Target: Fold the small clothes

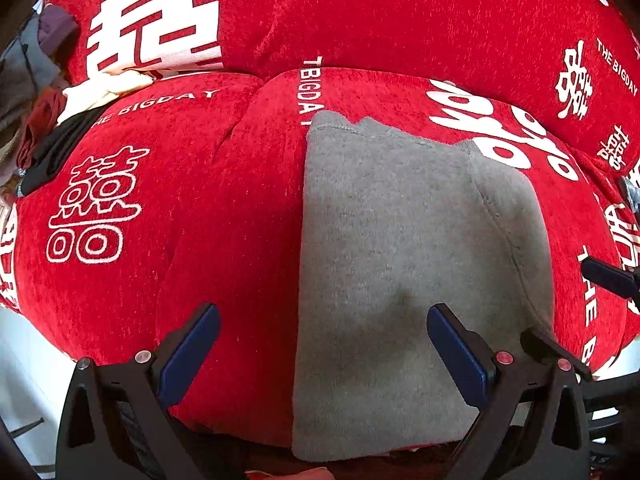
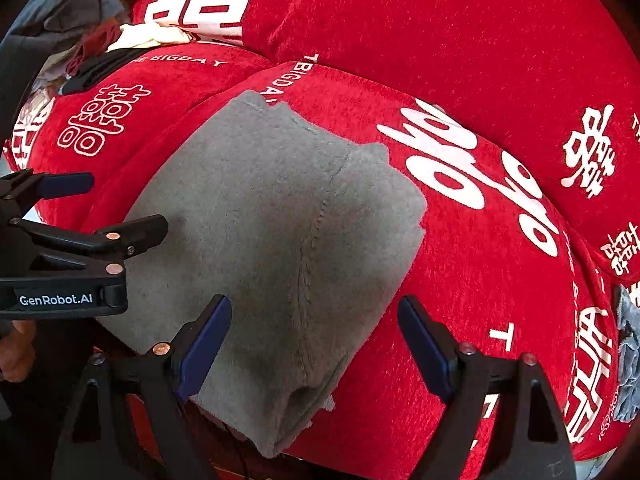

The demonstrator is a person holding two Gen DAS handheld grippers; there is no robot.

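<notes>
A grey fleece garment (image 1: 392, 264) lies folded into a rough rectangle on a red sofa cushion (image 1: 224, 208), its near edge hanging over the cushion's front. My left gripper (image 1: 324, 332) hovers open above the garment's left edge, with nothing between its blue pads (image 1: 456, 356). In the right wrist view the same garment (image 2: 260, 220) shows a seam down its middle. My right gripper (image 2: 316, 320) stands open over its near right part, gripping nothing. The left gripper (image 2: 116, 208) appears at the left, over the garment's left edge.
The red cover with white lettering (image 2: 460, 184) spans seat and backrest (image 1: 400, 20). A heap of mixed clothes (image 2: 80, 8) lies at the far left of the sofa. A grey-blue cloth (image 2: 628, 360) shows at the right edge. A hand (image 2: 16, 360) holds the left gripper.
</notes>
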